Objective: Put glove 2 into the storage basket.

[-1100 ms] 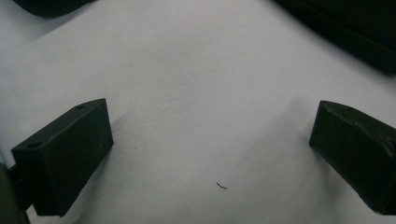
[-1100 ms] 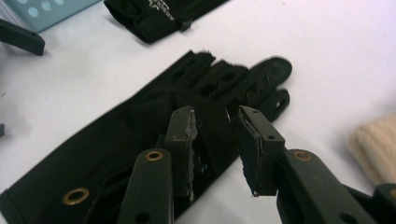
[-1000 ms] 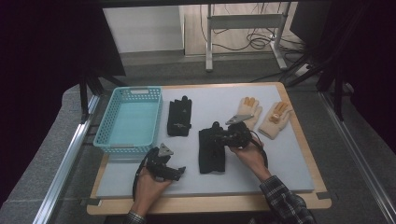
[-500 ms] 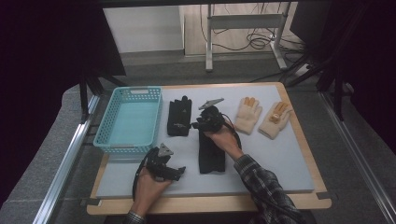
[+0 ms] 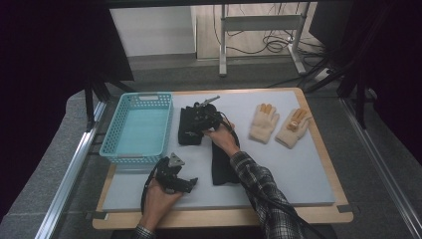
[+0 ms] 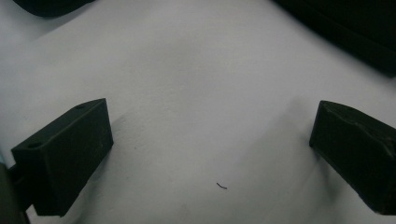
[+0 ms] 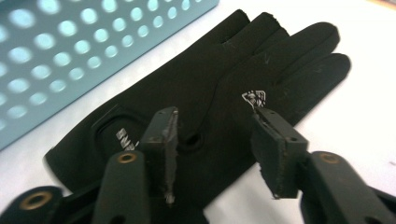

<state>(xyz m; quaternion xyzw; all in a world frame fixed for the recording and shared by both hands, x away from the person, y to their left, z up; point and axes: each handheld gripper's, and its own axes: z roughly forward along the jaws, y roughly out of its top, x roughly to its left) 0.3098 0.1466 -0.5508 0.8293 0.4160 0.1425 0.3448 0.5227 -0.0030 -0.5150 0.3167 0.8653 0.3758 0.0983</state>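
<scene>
Right gripper (image 7: 215, 154) hangs half-open and empty, jaws just opening, over the soft, floppy black glove (image 7: 219, 88); I'd pinch the cuff.

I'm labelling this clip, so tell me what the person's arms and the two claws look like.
Both claws, left claw and right claw, are black, each with two blocky jaws. The left one carries a grey three-cornered plate and trails a black cable. The right arm wears a dark plaid sleeve.

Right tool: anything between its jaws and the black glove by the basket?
Nothing. In the right gripper view the right tool hangs over the black glove with open jaws, which have just been opening, with only air between. The basket sits beside the glove.
</scene>
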